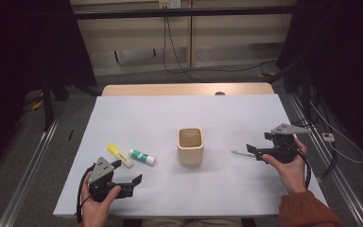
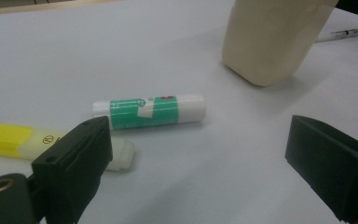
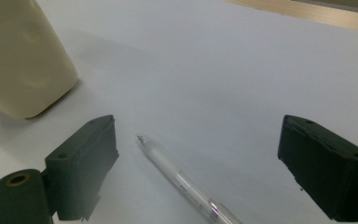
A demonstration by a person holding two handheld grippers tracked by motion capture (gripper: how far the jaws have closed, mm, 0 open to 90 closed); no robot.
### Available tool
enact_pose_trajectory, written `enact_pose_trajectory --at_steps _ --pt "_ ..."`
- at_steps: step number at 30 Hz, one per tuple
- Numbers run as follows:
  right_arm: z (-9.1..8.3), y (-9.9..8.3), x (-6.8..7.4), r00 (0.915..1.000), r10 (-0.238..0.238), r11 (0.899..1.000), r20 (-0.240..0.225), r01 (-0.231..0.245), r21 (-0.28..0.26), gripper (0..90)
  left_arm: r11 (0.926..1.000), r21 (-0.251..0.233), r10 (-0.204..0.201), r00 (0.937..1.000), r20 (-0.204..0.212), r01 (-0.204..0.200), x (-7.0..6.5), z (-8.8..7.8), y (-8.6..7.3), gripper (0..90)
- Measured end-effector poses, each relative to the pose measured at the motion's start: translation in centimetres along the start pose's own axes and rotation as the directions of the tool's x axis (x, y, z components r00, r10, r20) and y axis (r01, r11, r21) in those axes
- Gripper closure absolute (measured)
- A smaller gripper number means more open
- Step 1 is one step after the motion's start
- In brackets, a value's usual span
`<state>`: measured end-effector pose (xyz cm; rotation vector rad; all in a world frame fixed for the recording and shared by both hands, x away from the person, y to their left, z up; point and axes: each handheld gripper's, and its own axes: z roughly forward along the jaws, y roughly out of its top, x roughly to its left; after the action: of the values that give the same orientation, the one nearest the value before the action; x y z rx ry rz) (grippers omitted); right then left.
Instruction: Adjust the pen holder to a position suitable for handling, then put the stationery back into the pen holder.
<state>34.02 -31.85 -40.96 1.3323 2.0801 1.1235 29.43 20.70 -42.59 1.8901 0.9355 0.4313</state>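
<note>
Left claw (image 1: 128, 176) spread wide near the tabletop (image 1: 170, 113) front edge, just short of a green-and-white glue stick (image 2: 149, 111) and yellow highlighter (image 2: 23, 142) lying side by side. Right claw (image 3: 198, 163) also wide, straddling a clear pen (image 3: 182, 179). Beige square cup (image 1: 190, 145) upright mid-tabletop, between both.

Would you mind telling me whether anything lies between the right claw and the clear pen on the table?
Nothing visible does. The right claw is open, and the pen lies on the bare white table between its jaws. The beige cup stands off to the side.
</note>
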Motion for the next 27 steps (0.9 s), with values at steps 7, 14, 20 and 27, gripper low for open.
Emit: enact_pose_trajectory --at_steps 7,14,20,27 --pt "-0.1 -0.6 -1.6 0.999 0.026 0.999 0.037 -0.027 0.027 14.7 1.0 0.006 0.002 1.0 -0.001 -0.002 0.0 0.0 0.0 7.2" --pt "0.4 -1.3 -3.3 0.9957 0.034 0.996 0.087 -0.041 0.076 30.2 0.9999 -0.007 -0.01 0.9999 0.003 0.01 0.0 -0.1 0.0 7.2" --pt "0.8 -1.5 -3.7 0.9967 0.032 0.995 0.075 -0.039 0.092 52.2 1.0 0.004 -0.004 1.0 0.001 0.004 0.0 -0.1 0.0 7.2" --pt "1.4 -1.6 -3.8 0.9979 0.016 0.995 0.062 -0.022 0.095 79.9 1.0 0.004 -0.001 1.0 -0.007 0.001 -0.1 -0.1 0.0 7.2"
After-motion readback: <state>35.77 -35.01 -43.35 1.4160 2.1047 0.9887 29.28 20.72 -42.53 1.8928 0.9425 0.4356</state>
